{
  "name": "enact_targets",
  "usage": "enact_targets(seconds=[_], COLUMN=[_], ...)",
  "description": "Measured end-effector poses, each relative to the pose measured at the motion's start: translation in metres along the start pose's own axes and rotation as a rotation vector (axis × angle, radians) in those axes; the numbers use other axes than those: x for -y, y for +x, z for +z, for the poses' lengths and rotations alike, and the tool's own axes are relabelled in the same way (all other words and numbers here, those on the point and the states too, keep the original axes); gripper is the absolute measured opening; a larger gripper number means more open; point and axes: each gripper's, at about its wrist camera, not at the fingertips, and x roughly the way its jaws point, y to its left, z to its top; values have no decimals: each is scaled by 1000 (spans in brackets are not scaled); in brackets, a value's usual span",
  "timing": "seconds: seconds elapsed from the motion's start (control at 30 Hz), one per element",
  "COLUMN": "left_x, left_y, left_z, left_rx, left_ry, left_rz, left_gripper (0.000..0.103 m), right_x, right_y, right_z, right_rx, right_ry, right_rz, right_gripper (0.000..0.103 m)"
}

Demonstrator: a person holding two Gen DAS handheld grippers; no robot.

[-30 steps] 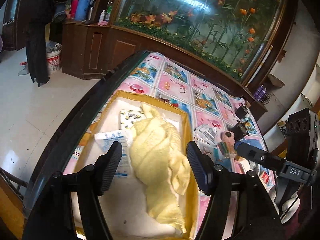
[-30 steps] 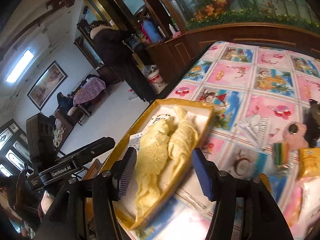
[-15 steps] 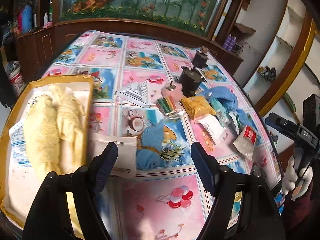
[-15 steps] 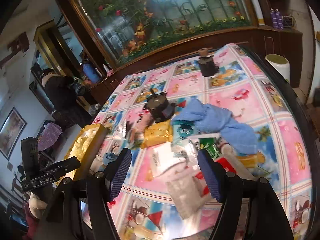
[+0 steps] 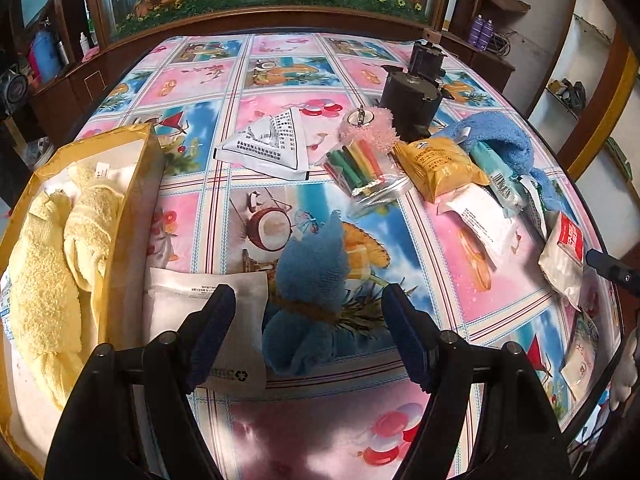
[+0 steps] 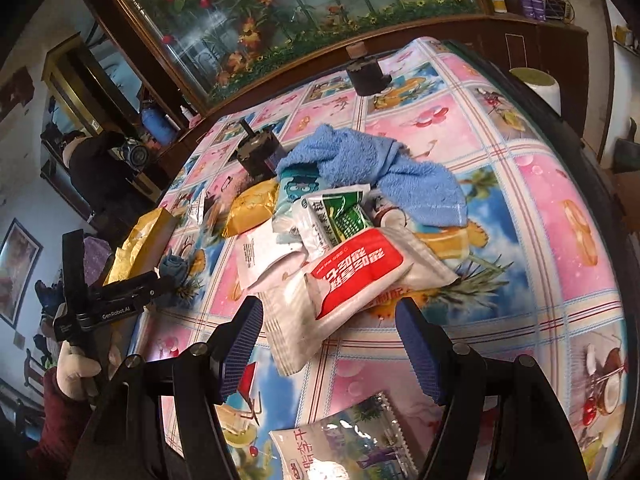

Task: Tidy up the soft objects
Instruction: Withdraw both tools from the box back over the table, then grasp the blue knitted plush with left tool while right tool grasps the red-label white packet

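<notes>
A yellow towel (image 5: 52,264) lies in the gold box (image 5: 136,184) at the left. My left gripper (image 5: 306,316) is open, its fingers on either side of a small blue cloth (image 5: 312,276) tied with a brown band, not touching it. A large blue towel (image 6: 372,168) lies crumpled behind a heap of packets. My right gripper (image 6: 330,340) is open just in front of a red and white packet (image 6: 356,276) on top of that heap. A pink fluffy keyring (image 5: 372,124) lies further back. The right wrist view also shows the left gripper (image 6: 120,292) near the small blue cloth (image 6: 174,268).
A white flat packet (image 5: 208,320) lies beside the box under my left finger. A bag of coloured pens (image 5: 360,168), a yellow snack pack (image 5: 440,164) and two black cylinders (image 5: 408,96) stand mid-table. A person (image 6: 92,168) stands far left by the cabinets. The table edge (image 6: 600,184) curves on the right.
Both grippers have swung away from the box with the yellow towel. The left now hovers at the small blue cloth, the right at the packet heap. Both stay open.
</notes>
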Motion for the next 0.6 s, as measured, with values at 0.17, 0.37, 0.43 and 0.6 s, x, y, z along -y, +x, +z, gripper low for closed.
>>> enact_targets(seconds=[0.17, 0.37, 0.43, 0.6], left_x=[0, 16, 16, 10], left_y=[8, 23, 22, 10], left_z=[5, 10, 11, 10], left_rx=[-7, -25, -31, -9], left_ry=[0, 106, 93, 53], left_rz=[1, 35, 3, -63], left_gripper=[75, 76, 60, 24], right_x=[-3, -6, -6, 12], right_y=[17, 32, 38, 46], right_z=[-3, 5, 6, 4], right_rx=[-44, -39, -40, -42], right_ry=[46, 102, 125, 232], right_rz=[38, 11, -2, 73], right_gripper=[72, 72, 65, 19])
